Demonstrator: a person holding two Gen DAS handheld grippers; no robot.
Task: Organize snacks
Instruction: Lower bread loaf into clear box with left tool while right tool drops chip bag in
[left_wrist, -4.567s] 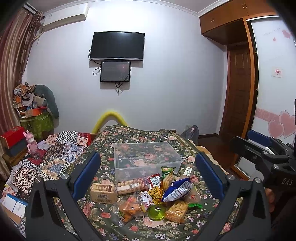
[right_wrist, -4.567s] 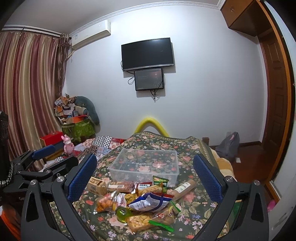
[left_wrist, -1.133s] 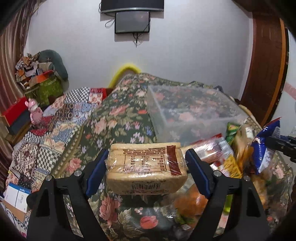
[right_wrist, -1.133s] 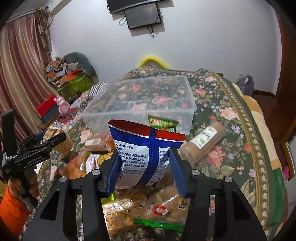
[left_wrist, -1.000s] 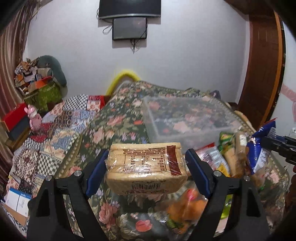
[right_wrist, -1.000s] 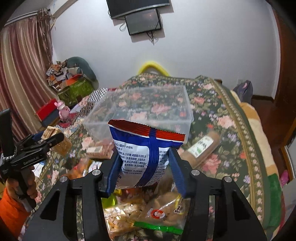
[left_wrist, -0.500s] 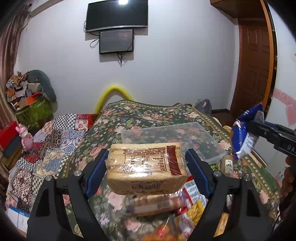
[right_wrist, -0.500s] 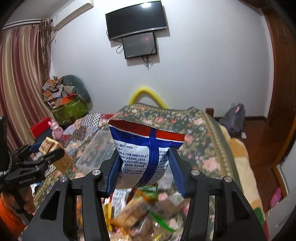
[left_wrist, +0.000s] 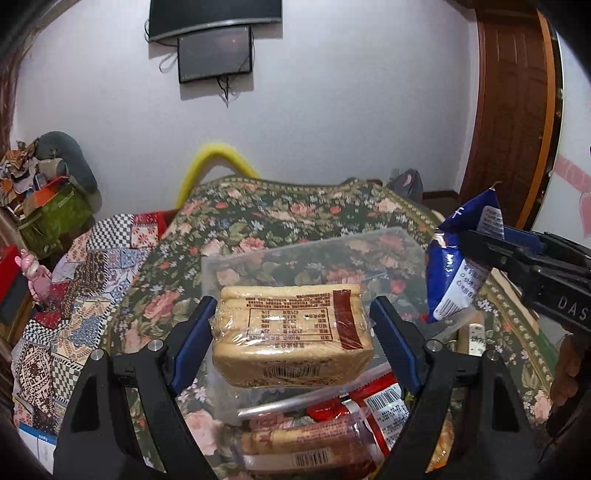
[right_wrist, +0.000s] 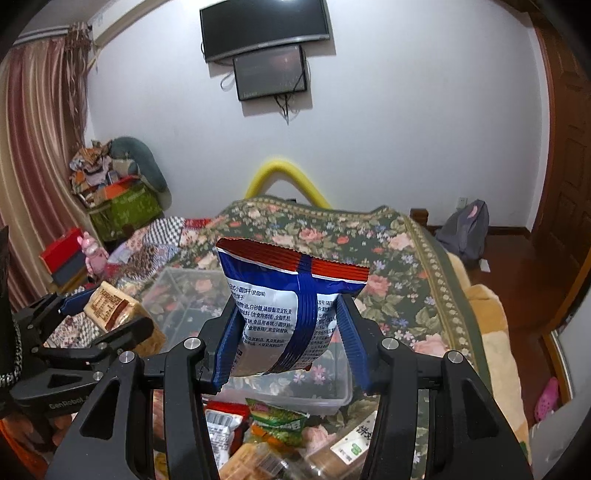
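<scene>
Two black handheld grippers, each closed on a snack, now hang over the clear plastic storage box (left_wrist: 317, 254) after lifting clear of the pile a second ago. The left gripper (left_wrist: 291, 328) clamps a tan clear-wrapped block of biscuits (left_wrist: 291, 328), the right gripper (right_wrist: 286, 332) a blue-and-red foil snack bag (right_wrist: 284, 314). Both packets look ready to drop into the box on the green floral bedspread (right_wrist: 388, 258), while the remaining wrapped snacks (left_wrist: 332, 435) lie heaped on it nearer the cameras.
</scene>
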